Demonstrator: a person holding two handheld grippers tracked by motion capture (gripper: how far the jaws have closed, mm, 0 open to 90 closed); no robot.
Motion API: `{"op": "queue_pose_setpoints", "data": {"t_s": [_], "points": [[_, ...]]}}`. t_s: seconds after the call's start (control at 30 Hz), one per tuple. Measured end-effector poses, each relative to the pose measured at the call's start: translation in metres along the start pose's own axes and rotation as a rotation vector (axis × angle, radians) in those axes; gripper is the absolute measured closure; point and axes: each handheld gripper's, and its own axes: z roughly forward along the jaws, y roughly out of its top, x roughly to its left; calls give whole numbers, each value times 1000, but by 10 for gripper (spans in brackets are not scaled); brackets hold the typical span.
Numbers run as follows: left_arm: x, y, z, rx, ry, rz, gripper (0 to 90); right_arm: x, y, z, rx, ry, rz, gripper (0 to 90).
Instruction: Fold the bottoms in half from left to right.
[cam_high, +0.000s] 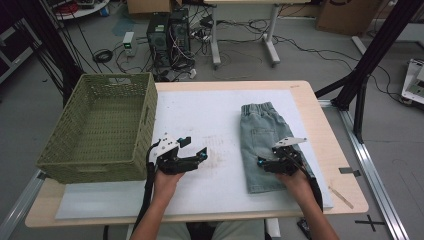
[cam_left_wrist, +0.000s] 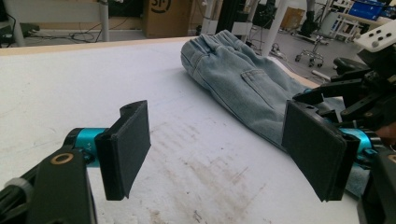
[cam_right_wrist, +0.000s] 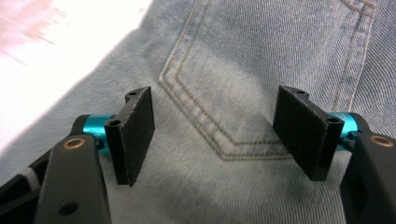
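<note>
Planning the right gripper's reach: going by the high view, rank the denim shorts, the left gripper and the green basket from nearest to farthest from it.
1. denim shorts: directly beneath the right gripper.
2. left gripper: across the white mat, toward the basket.
3. green basket: at the table's left edge.

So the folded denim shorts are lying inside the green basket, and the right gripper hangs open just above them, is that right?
Not quite. The denim shorts lie on the white mat, apart from the green basket, which the high view shows with nothing in it. The rest holds: the right gripper hangs open just above the denim.
</note>
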Motion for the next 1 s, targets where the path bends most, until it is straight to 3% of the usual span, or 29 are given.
{"op": "queue_pose_setpoints", "data": {"t_s": [0.13,0.27,0.4,0.47,0.53,0.63,0.8,1.0], "points": [[1,1,-1,-3,4,-2,241,-3,-10,-19,-21,3,10,310],[0,1,0,-1,2,0,242,-12,-27,-22,47,-47,9,333],[-1,1,1,-3,4,-1,241,-14,-33,-30,40,-33,-7,332],[0,1,1,-3,6,-3,241,-16,-37,-38,17,-19,14,341],[1,1,1,-1,6,-3,241,-19,-42,-46,-3,-42,20,345],[0,1,2,-1,5,-2,241,-25,-56,-49,37,-73,20,348],[0,1,2,-1,4,-2,241,-26,-67,-58,1,-61,40,344],[1,2,3,-5,0,-11,241,-33,-52,-80,-169,-51,48,277]]}}
